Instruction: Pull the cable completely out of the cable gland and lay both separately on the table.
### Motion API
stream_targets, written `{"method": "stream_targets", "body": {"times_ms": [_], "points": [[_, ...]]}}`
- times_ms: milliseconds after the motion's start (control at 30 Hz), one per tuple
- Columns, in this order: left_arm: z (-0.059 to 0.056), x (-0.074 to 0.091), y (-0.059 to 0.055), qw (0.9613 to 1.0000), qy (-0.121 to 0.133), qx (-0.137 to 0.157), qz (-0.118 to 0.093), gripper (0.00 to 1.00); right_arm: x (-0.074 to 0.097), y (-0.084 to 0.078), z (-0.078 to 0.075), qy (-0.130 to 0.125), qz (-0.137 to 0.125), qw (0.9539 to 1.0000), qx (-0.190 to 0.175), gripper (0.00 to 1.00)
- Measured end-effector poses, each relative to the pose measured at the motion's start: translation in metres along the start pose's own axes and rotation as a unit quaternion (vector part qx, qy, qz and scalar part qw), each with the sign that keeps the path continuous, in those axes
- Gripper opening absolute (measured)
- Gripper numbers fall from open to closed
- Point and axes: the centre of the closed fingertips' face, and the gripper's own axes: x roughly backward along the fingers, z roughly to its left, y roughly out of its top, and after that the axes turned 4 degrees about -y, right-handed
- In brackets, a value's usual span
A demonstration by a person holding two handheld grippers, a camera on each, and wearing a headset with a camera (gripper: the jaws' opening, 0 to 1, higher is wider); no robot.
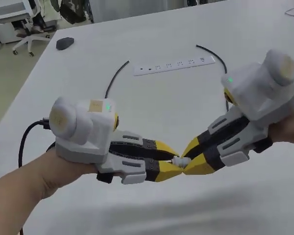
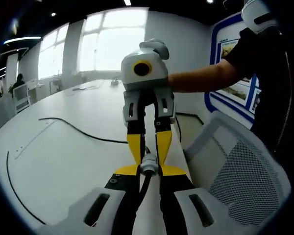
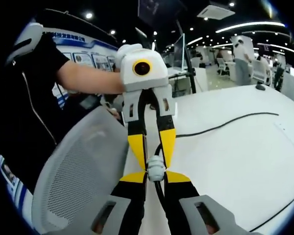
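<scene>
Tabletop (image 1: 196,112): white, with the strip (image 1: 175,64) lying flat on its far part.

Left claw (image 1: 175,161) and right claw (image 1: 186,161): nearer than the strip, held up off the tabletop. Tips point at each other, almost touching. Both narrow, each pinched on one end of the gland.

Left lead (image 1: 116,74): black, curves away just left of the strip. Right lead (image 1: 213,54): black, at the strip's right end.

Mouse (image 1: 64,43): dark, beyond and well left of the strip.

Cable (image 2: 144,186): black, leaves the gland and runs back between the jaws in each gripper view. Not yet pulled out.

Gland (image 1: 181,160): pale grey, between the two sets of tips, nearer than the strip, off the tabletop.
</scene>
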Motion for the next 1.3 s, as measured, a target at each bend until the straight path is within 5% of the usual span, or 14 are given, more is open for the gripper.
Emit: {"method": "stream_targets", "body": {"times_ms": [400,500,600,733,800,867,967,1100,1233,1300], "points": [[0.001,0.002,0.0,0.9995,0.0,0.031,-0.01,0.14,-0.001,0.0,0.003,-0.04,0.002,0.9968,0.07,0.07],[0.002,0.003,0.002,0.9979,-0.005,0.061,-0.024,0.14,0.001,0.003,0.002,-0.058,-0.006,0.9929,0.104,0.07],[0.005,0.004,0.003,0.9911,-0.006,0.127,-0.04,0.14,0.003,0.004,-0.002,-0.083,-0.002,0.9835,0.16,0.07],[0.009,0.004,0.005,0.9874,-0.009,0.147,-0.058,0.15,0.006,0.005,-0.001,-0.094,-0.002,0.979,0.181,0.07],[0.008,0.003,0.006,0.9822,-0.013,0.176,-0.065,0.15,0.006,0.006,-0.003,-0.103,-0.001,0.9725,0.209,0.07],[0.008,0.002,0.005,0.9795,-0.014,0.19,-0.065,0.15,0.005,0.005,-0.003,-0.106,0.002,0.972,0.21,0.07],[0.005,0.0,0.002,0.9793,-0.014,0.191,-0.064,0.15,0.003,0.002,-0.004,-0.104,0.009,0.9742,0.2,0.07],[0.001,-0.001,0.002,0.9843,-0.012,0.164,-0.065,0.15,0.004,0.002,-0.004,-0.096,0.009,0.9813,0.166,0.08],[0.001,0.002,-0.001,0.9942,-0.004,0.093,-0.053,0.15,0.008,0.009,-0.002,-0.084,-0.012,0.9883,0.127,0.1],[-0.002,0.003,0.0,0.9951,-0.001,0.083,-0.055,0.15,0.011,0.009,0.0,-0.067,-0.022,0.9943,0.08,0.13]]}}
